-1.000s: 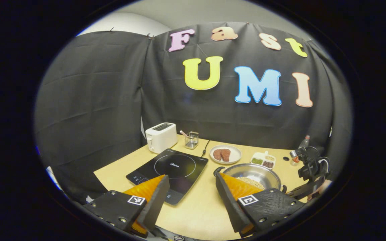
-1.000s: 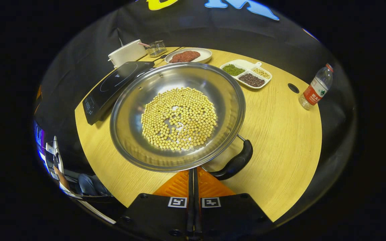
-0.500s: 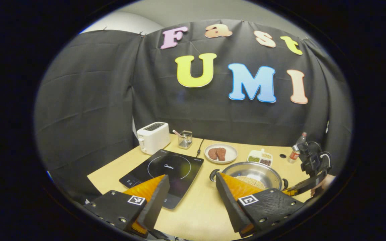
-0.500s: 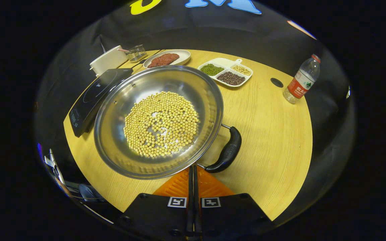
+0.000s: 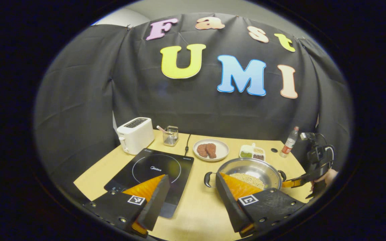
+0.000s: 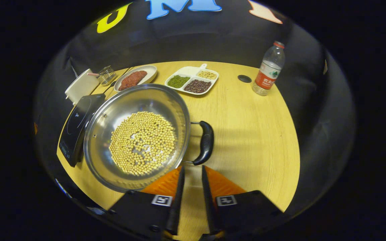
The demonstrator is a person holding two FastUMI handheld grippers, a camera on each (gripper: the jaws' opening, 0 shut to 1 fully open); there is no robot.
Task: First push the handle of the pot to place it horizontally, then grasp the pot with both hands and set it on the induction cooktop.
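Pot: round polished steel, holding pale beans, on the wooden table just right of the flat black induction cooktop. We see its curved black handle just ahead of the right gripper, fingers slightly parted, holding nothing. Left gripper hovers wide open. Bottle, divided tray behind.

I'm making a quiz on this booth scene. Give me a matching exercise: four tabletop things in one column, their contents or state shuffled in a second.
Things:
1. round steel pot
2. round white plate
3. white divided tray
4. clear plastic bottle with red label

States:
A. three kinds of beans in compartments
B. stands upright
C. pale round beans inside
D. reddish-brown meat on it

Pairs: 1-C, 2-D, 3-A, 4-B
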